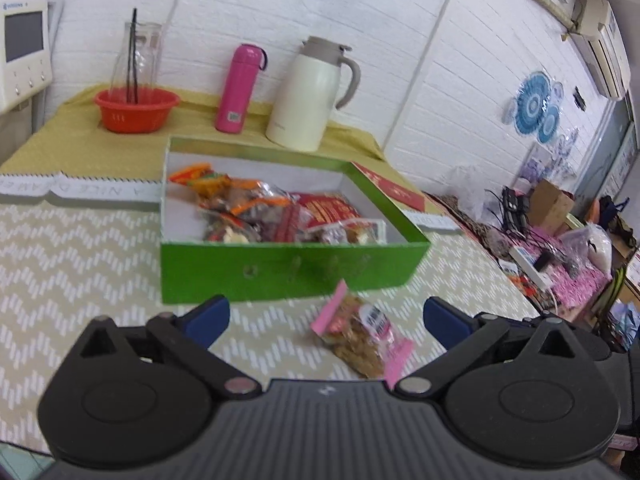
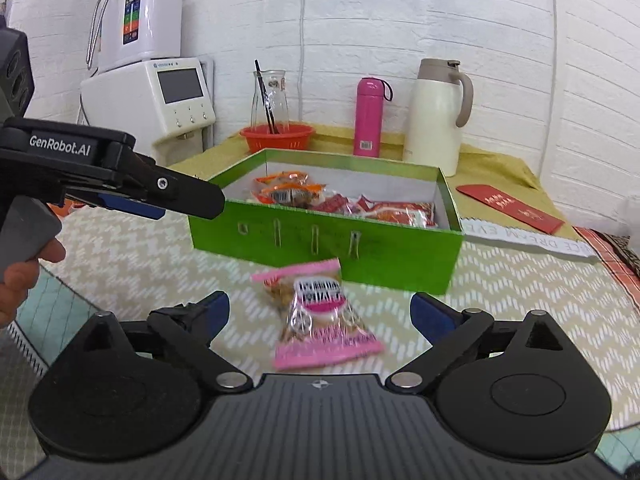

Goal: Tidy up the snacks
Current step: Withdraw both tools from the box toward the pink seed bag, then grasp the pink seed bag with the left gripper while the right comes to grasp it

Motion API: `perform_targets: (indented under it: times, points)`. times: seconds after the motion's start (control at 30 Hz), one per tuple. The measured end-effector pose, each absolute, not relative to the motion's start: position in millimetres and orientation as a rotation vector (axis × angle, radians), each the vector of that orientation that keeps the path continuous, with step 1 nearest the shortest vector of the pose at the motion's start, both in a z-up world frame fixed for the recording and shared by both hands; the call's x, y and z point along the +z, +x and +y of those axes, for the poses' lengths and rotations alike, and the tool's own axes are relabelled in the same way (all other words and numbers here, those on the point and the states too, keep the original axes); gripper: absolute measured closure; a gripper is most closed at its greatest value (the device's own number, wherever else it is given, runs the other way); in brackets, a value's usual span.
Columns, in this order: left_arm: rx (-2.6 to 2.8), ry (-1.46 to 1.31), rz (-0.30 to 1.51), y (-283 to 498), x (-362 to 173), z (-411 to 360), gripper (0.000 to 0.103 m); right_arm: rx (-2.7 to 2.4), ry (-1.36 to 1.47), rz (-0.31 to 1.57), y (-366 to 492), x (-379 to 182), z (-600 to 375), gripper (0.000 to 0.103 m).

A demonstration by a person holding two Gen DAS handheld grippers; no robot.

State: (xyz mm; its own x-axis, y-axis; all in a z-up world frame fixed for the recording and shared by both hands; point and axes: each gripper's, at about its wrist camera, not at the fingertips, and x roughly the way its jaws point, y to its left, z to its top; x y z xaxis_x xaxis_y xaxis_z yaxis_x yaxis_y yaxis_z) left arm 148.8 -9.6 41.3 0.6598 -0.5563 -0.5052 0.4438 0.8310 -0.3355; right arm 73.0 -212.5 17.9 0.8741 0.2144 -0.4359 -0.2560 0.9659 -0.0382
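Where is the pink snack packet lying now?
The pink snack packet lies on the zigzag-patterned tablecloth, outside and just in front of the green cardboard box, in both wrist views.

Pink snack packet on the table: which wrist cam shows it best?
Right wrist: the pink snack packet lies whole and centred before the green box, label facing the camera. Left wrist shows it off-centre, slanted, its near end cut by the gripper body.

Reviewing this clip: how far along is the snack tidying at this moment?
Mostly done: several snack packets already lie inside the green box. Nothing is in hand: the left gripper and right gripper are both open and empty. Left to do: one pink packet lies on the table in front of the box, between the right gripper's fingers but not gripped.
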Motion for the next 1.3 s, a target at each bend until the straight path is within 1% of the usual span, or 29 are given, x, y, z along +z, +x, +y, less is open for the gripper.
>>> perform_targets:
  times: [0.27,0.43,0.6,1.03,1.07,1.13,1.17,1.2,1.23,1.27,1.3]
  points:
    - [-0.636,-0.122,0.735,127,12,-41,0.000,0.188,-0.041,0.525,34,-9,-231,0.000]
    - [-0.628,-0.123,0.754,150,12,-54,0.000,0.165,-0.022,0.518,23,-11,-239,0.000]
    - [-0.600,-0.118,0.721,176,12,-63,0.000,0.153,-0.013,0.505,20,-10,-246,0.000]
    - [-0.673,-0.140,0.771,209,1,-67,0.002,0.211,-0.017,0.531,43,-15,-227,0.000]
    - [-0.680,-0.138,0.772,210,1,-68,0.003,0.218,-0.018,0.533,46,-15,-225,0.000]
    - [-0.705,-0.122,0.785,212,-1,-71,0.021,0.226,-0.016,0.541,54,-16,-222,0.000]
    - [-0.716,-0.116,0.796,213,-2,-73,0.025,0.226,-0.011,0.547,59,-16,-220,0.000]
    - [-0.718,-0.110,0.806,214,-4,-74,0.026,0.226,-0.002,0.552,62,-16,-219,0.000]
    - [-0.722,-0.108,0.815,214,-7,-74,0.032,0.229,0.006,0.557,67,-16,-219,0.000]
    - [-0.725,-0.110,0.828,215,-9,-74,0.036,0.233,0.015,0.561,70,-15,-218,0.000]
    - [-0.726,-0.111,0.843,215,-12,-73,0.046,0.238,0.023,0.562,73,-15,-217,0.000]
